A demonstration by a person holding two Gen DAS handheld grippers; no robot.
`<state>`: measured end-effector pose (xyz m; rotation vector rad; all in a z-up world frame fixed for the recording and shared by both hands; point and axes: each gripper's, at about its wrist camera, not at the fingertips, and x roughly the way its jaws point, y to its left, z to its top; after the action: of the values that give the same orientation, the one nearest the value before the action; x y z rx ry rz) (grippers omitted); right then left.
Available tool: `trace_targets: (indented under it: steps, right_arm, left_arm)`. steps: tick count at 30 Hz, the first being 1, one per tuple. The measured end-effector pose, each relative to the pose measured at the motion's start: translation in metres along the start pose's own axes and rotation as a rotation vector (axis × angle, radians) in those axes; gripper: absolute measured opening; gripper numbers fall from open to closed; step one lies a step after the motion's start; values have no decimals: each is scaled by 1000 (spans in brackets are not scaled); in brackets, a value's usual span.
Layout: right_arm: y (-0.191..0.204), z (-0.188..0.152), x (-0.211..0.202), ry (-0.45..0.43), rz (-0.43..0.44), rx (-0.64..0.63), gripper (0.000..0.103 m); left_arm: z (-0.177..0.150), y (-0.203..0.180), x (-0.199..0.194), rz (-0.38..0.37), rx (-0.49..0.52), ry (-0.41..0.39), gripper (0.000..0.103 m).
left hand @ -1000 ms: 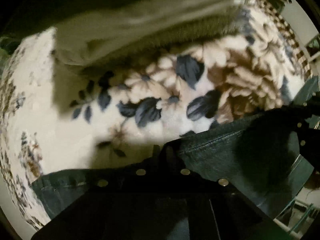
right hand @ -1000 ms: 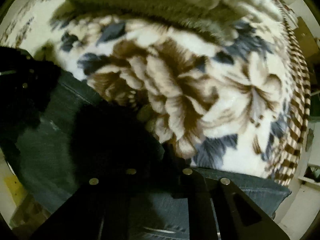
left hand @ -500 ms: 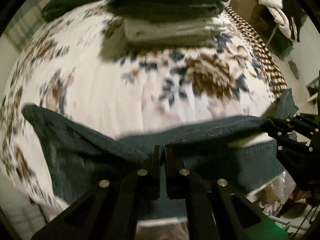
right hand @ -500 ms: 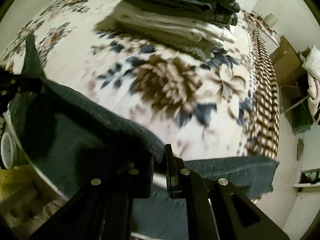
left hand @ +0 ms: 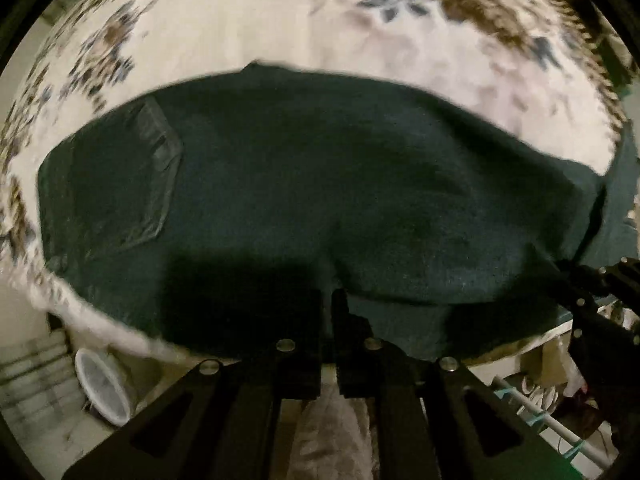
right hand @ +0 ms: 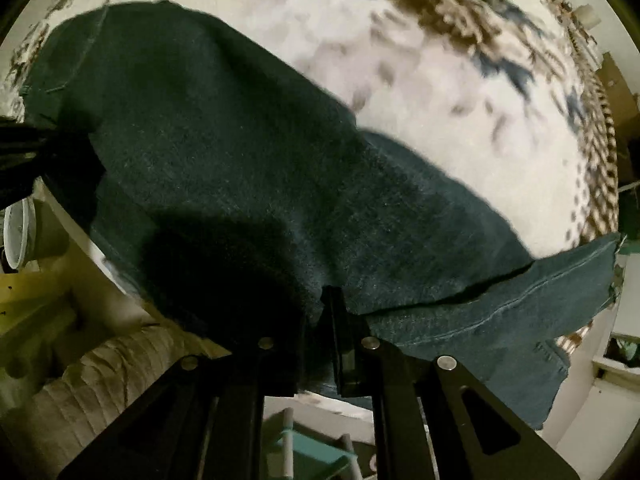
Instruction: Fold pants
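Dark blue jeans (left hand: 320, 184) lie across the near edge of a floral blanket (left hand: 248, 20), back pocket (left hand: 156, 184) at the left. My left gripper (left hand: 326, 300) is shut on the near edge of the jeans. My right gripper (right hand: 320, 304) is shut on the same edge further right, where one layer (right hand: 240, 152) lies over a leg (right hand: 540, 300) whose hem hangs off the bed. The right gripper also shows at the right of the left wrist view (left hand: 592, 288). The left gripper shows at the left edge of the right wrist view (right hand: 24, 148).
The floral blanket (right hand: 460, 100) covers the bed, with a checked edge (right hand: 600, 140) at the right. Below the bed edge are a white round bin (left hand: 104, 384), a quilted beige cloth (right hand: 100, 376) and a teal and white rack (right hand: 312, 448).
Both grippers pulled back toward the near bed edge with the jeans and tilted down. The jeans now lie flatter, doubled over. The stack of folded clothes has left the views.
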<state>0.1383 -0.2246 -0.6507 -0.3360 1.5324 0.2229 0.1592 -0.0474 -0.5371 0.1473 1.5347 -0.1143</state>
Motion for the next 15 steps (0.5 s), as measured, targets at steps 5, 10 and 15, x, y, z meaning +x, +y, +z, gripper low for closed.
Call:
trace_targets:
  steps: [5,10,15]
  right_arm:
    - [-34,-14,-25,22,119,220,78]
    - [-114,-44,-68,-47,111,595,78]
    - [-212,-61,-76,-79,-22,879,78]
  left_arm:
    - [6,6,-26,-21,-8,25,63]
    - [33,-22,-58,33,44,-113,80]
    - [69,-70,-55,32,47,-149,80]
